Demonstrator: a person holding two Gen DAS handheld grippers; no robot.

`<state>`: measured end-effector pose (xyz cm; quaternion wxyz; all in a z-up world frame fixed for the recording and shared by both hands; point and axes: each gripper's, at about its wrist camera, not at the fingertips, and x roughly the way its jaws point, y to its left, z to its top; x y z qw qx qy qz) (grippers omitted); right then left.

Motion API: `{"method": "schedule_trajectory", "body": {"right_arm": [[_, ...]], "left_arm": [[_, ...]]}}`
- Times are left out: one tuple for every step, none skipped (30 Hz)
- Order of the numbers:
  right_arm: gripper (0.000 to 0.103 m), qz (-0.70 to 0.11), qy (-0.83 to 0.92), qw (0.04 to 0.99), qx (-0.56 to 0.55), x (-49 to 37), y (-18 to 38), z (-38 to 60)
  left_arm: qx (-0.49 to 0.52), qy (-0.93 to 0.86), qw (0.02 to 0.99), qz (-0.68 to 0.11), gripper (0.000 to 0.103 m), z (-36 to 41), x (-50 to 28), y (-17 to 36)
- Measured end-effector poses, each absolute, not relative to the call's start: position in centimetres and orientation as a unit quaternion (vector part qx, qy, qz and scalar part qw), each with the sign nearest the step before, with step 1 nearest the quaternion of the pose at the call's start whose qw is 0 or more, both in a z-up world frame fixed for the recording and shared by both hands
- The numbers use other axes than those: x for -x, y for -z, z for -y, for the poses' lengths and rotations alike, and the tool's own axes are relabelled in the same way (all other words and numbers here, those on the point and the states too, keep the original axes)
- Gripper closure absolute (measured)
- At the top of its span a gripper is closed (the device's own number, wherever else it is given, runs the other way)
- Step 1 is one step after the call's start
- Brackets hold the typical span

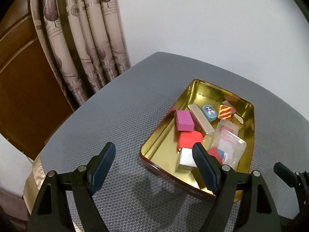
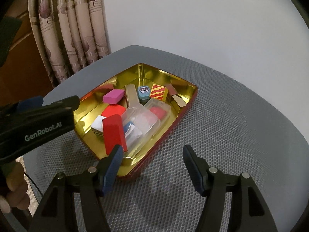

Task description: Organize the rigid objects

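**Tin full of small objects, both grippers released**

Gold tin (image 2: 185, 100) with red outer wall sits on the grey honeycomb-textured counter (image 2: 231, 135), nearer the counter's far edge than its near edge in the right wrist view. Inside, piled and touching: pink block (image 2: 113, 96) toward the tin's far-left side, silver bar (image 2: 131, 94) beside it, small blue oval tin (image 2: 143, 92) with a dog face, red-yellow striped block (image 2: 158, 93), a gold-brown box (image 2: 178, 99) against the right wall. Clear plastic boxes (image 2: 146, 119) lie across the middle, one with something red inside. Red block (image 2: 114, 132) tilts upright at the near-left corner, leaning on a white cube (image 2: 98, 124); a red rounded piece (image 2: 113, 111) lies behind them.

Left gripper (image 1: 154, 153): fingers spread wide, nothing between them, hovering over the counter at the tin's near-left corner; the right finger overlaps the tin's near edge in view. In the right wrist view its black body shows at the left, marked GenRobot.AI, with a hand (image 2: 13, 189) on it.

Right gripper (image 2: 151, 154): fingers spread wide, empty, above the counter at the tin's near-right side; left finger tip overlaps the tin's near rim in view.

Behind the counter: patterned curtain (image 1: 81, 34), white wall (image 1: 212, 19), brown wooden door (image 1: 19, 77).
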<state>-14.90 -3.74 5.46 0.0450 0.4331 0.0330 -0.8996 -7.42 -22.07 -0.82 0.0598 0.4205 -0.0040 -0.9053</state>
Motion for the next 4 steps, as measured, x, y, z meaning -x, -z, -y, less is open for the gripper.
{"method": "schedule_trajectory", "body": {"right_arm": [[0.037,-0.034,0.900,0.045,-0.432,14.81,-5.52,3.77],[0.037,-0.032,0.899,0.047,-0.433,14.81,-5.52,3.76],[0.037,-0.033,0.899,0.047,-0.434,14.74,-5.56,3.79],[0.037,-0.034,0.900,0.046,-0.433,14.66,-5.62,3.82]], "left_arm": [[-0.421,0.905,0.059,0.006,0.024,21.97,7.40,0.82],[-0.420,0.906,0.060,0.008,0.024,21.92,7.37,0.80],[-0.419,0.906,0.060,0.010,0.024,21.82,7.34,0.78],[-0.418,0.906,0.059,0.012,0.024,21.78,7.32,0.74]]}}
